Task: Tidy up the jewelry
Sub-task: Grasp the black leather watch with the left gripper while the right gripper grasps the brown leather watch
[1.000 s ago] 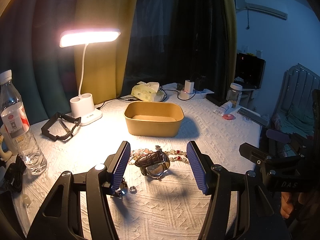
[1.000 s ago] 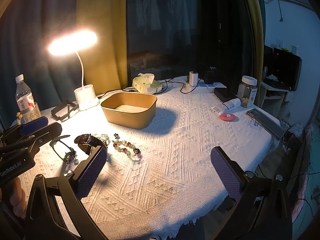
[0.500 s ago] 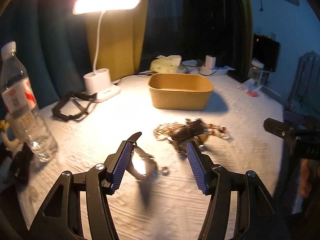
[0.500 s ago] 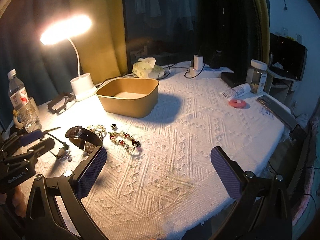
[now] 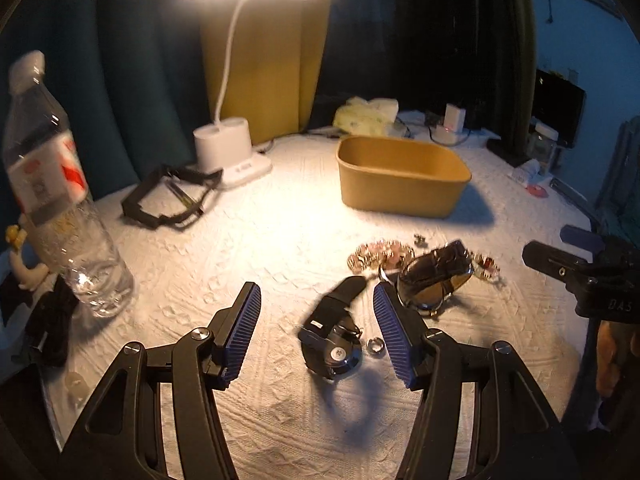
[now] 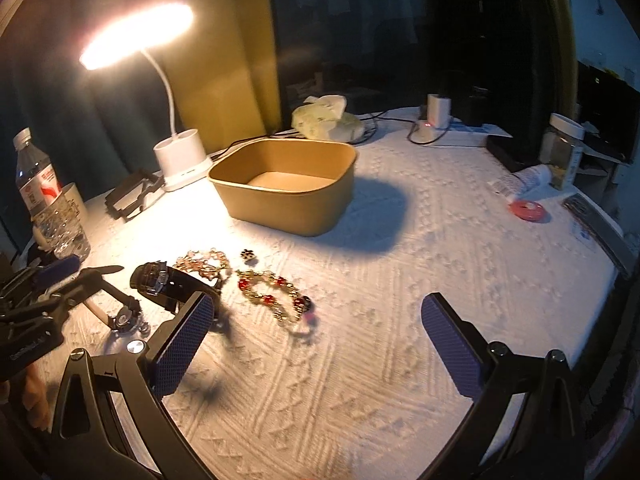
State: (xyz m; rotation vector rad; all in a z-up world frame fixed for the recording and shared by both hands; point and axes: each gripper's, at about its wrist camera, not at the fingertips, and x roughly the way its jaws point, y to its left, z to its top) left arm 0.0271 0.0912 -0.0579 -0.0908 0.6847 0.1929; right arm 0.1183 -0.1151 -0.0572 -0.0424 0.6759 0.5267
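Note:
A tan box (image 5: 400, 196) (image 6: 288, 208) stands open on the white cloth. In front of it lie a pink bead bracelet (image 5: 380, 254) (image 6: 204, 262), a red bead bracelet (image 6: 276, 296), a dark-strapped watch (image 5: 436, 280) (image 6: 168, 284), a small ring (image 5: 376, 346) and a small dark earring (image 6: 248, 255). A black watch (image 5: 332, 344) (image 6: 120, 312) lies flat between the fingers of my left gripper (image 5: 318, 332) (image 6: 36, 300), which is open and low over it. My right gripper (image 6: 318, 346) (image 5: 580, 276) hovers open and holds nothing, just right of the red bracelet.
A water bottle (image 5: 52, 200) stands at the left and a lit desk lamp (image 5: 228, 156) behind it. A black frame (image 5: 168, 196) lies near the lamp. A tissue pack (image 6: 324, 120), charger (image 6: 436, 116), jar (image 6: 564, 152) and pink tape roll (image 6: 528, 210) sit toward the back right.
My left gripper has shifted left from over the dark-strapped watch and come down around the black watch. My right gripper has edged closer to the jewelry.

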